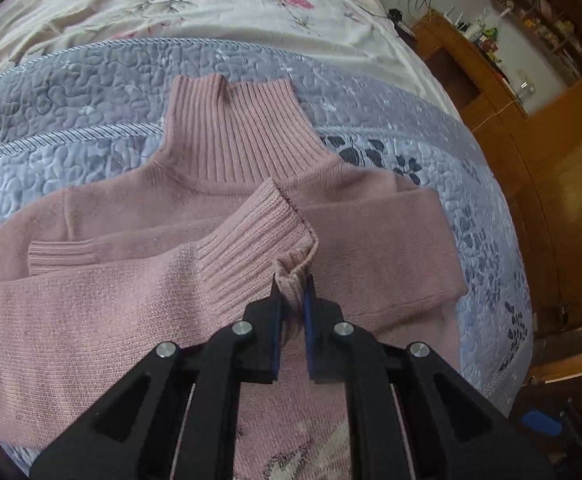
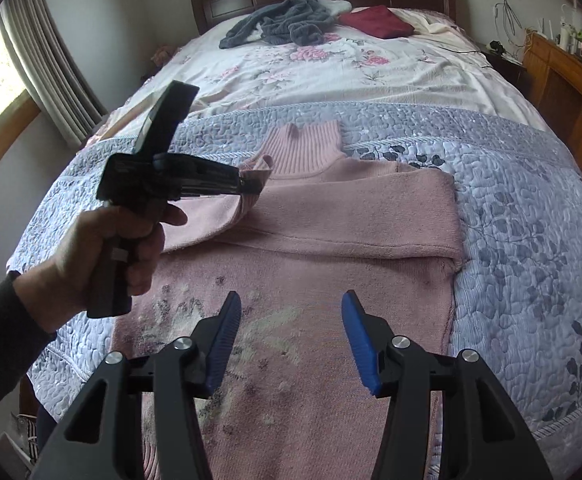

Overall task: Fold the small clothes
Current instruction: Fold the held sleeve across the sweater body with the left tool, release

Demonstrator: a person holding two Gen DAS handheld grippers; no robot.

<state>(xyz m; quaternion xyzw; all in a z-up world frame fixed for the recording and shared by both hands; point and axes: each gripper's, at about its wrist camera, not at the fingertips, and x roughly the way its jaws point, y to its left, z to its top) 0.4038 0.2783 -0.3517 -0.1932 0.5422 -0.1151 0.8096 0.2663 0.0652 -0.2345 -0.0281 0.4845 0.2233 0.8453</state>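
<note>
Pinching the sweater [image 1: 371, 240] cuff [image 1: 291, 276], left fingers [image 1: 277, 300]; right fingers [image 2: 227, 332] spread; quilt [image 1: 71, 92] beneath.

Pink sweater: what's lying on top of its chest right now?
Both sleeves cross the pink sweater: the right sleeve lies flat, and the left gripper holds the left cuff over it. The chest beneath is covered.

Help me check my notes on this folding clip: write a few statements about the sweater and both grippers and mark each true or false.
1. The left gripper pinches a ribbed cuff of the pink sweater. True.
2. The right gripper holds the collar. False: it is open, hovering above the sweater's lower body.
3. The right sleeve lies folded across the chest. True.
4. The sweater lies on a bare wooden floor. False: it lies on a quilted bedspread.
</note>
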